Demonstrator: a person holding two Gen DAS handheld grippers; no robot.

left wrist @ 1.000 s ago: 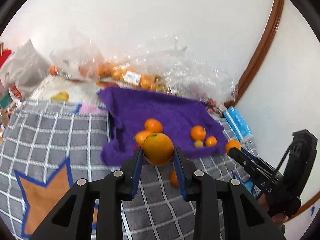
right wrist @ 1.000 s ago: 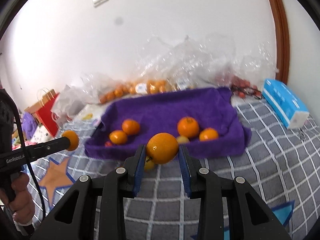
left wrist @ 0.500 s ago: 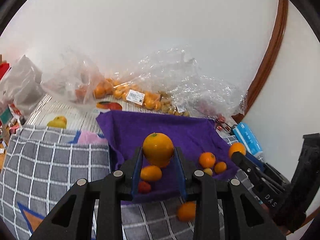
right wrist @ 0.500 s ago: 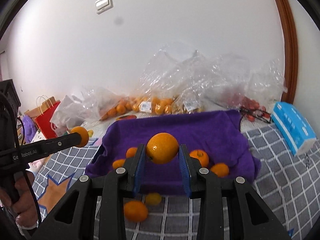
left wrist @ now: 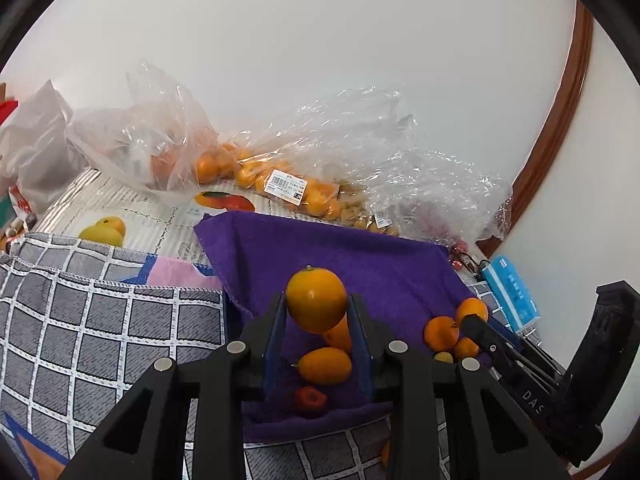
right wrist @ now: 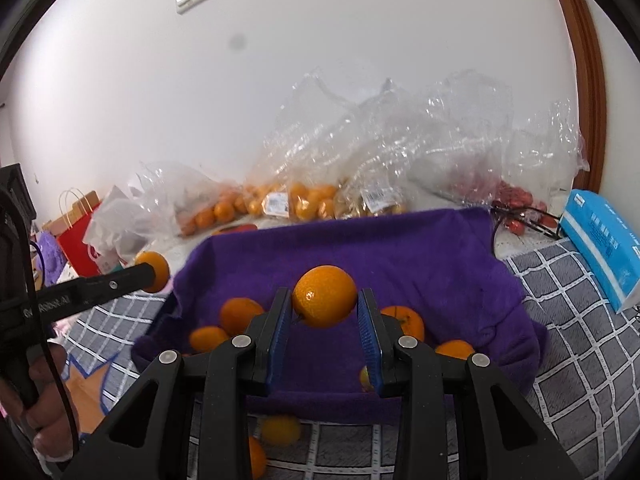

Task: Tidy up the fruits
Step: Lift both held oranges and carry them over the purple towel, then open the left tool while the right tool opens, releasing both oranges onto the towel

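Round orange fruit (left wrist: 316, 300) sits squeezed in the left gripper (left wrist: 316, 322). Another round orange fruit (right wrist: 324, 296) is squeezed in the right gripper (right wrist: 324, 320). Both hang over the fuzzy purple towel (right wrist: 420, 252).

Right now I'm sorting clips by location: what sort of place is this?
Probably a home room, not a lab: a checked blanket, a purple towel with loose oranges, and labelled plastic produce bags against a white wall.

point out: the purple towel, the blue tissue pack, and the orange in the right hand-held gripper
purple towel (right wrist: 400, 256), right wrist view, bare middle of the cloth.
blue tissue pack (right wrist: 600, 240), right wrist view, its top face.
orange (right wrist: 325, 296) in the right hand-held gripper (right wrist: 324, 312), right wrist view, centre of the peel.
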